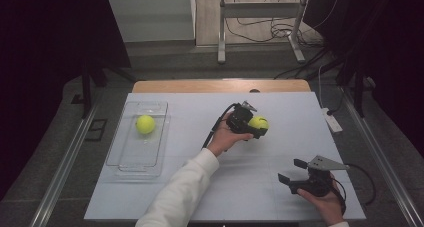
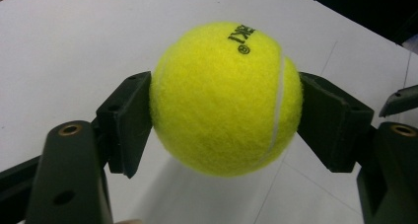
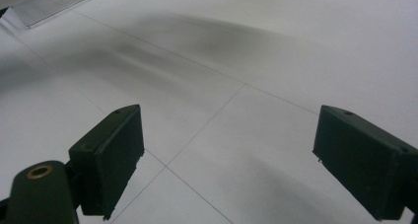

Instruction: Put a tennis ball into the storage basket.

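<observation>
1. Nearest the person, the right gripper [image 1: 292,173] rests low at the table's [image 1: 280,207] near right, jaws spread wide with nothing between them.
2. Mid-table, the left gripper [image 1: 261,129] is clamped on a tennis ball [image 1: 258,122]; in the left gripper view both pads press the ball's sides, and it looks lifted off the surface.
3. Farther left, a second ball [image 1: 145,124] lies in the clear tray [image 1: 131,163].
4. Judged step: carrying. Next, probably swing left, hover over the tray, then let go low.
</observation>
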Available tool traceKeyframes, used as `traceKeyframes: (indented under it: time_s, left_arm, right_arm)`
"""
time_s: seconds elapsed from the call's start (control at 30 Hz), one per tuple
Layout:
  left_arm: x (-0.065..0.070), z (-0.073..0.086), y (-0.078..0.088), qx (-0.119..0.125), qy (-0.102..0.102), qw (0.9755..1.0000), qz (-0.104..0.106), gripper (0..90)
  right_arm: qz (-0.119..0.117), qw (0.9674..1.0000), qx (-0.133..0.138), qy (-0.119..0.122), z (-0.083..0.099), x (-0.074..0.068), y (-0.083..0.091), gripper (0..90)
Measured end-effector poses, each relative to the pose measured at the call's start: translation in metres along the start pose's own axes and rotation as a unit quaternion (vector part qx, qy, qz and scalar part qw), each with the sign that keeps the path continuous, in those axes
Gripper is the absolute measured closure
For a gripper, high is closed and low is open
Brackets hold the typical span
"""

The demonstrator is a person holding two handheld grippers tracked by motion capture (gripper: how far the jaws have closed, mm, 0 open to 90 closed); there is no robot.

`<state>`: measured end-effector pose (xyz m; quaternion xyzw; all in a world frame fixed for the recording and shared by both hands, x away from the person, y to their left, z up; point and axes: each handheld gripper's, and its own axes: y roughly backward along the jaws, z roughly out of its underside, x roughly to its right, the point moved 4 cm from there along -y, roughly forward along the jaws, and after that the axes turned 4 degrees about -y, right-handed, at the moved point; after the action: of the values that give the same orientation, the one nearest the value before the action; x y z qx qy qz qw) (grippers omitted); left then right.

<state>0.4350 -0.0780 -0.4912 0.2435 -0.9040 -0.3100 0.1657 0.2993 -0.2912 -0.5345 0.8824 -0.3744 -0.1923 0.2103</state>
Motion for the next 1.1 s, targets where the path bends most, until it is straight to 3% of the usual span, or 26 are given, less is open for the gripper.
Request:
traceKeyframes:
  time_s: [0.53,1.1]
  left_arm:
    - [-0.003,0.011,0.026,0.01,-0.004,0.9998,-0.015,27.3]
    - [0.0,0.018,0.037,0.013,-0.01,0.9998,-0.013,27.4]
  right_arm:
    - [0.003,1.0,-0.002,0.004,0.0,-0.001,0.0,12.1]
    - [0.004,1.0,-0.003,0.004,0.001,0.0,0.0,12.1]
